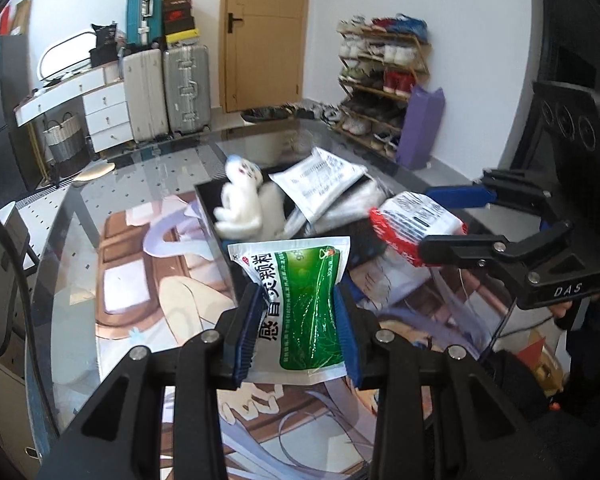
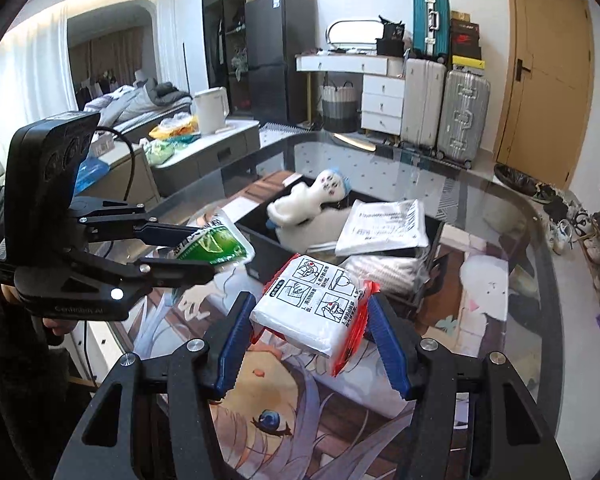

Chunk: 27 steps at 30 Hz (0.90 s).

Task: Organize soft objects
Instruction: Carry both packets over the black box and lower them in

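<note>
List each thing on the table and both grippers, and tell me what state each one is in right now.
left gripper: shut on the green sachet.
green sachet: held above the table.
right gripper: shut on the red-edged white packet.
red-edged white packet: held up, tilted.
black bin: open-topped, partly filled.
white plush toy: lying in the bin.
white printed pouch: resting on the bin's contents.
</note>
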Available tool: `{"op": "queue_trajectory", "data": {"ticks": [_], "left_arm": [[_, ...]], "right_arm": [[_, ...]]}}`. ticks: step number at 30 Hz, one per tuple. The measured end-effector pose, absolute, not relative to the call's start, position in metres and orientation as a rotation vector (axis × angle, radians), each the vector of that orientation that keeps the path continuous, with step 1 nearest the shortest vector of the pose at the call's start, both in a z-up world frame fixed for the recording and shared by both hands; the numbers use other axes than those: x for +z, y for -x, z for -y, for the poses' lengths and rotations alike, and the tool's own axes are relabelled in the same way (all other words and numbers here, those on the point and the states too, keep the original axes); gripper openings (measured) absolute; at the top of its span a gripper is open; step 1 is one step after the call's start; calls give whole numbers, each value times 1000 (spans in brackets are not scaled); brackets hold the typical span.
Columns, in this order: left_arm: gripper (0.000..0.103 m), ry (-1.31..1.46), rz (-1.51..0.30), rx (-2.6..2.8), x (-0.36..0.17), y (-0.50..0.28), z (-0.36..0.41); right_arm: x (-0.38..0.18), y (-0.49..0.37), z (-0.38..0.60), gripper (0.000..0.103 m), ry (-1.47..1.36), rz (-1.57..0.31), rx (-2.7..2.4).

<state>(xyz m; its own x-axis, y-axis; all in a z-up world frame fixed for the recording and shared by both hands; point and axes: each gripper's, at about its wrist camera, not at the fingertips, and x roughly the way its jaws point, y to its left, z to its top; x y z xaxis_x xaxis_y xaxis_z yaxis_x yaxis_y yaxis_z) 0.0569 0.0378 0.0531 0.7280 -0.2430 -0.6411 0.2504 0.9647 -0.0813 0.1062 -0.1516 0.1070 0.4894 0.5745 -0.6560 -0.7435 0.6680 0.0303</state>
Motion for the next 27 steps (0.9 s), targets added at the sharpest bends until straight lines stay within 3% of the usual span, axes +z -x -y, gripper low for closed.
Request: {"op": "queue_trajectory", "data": {"ticks": [27], "left_arm": [[35, 26, -595, -231, 66, -123, -38]], "right_arm": [[122, -167, 148, 59, 197, -611, 728]]}}
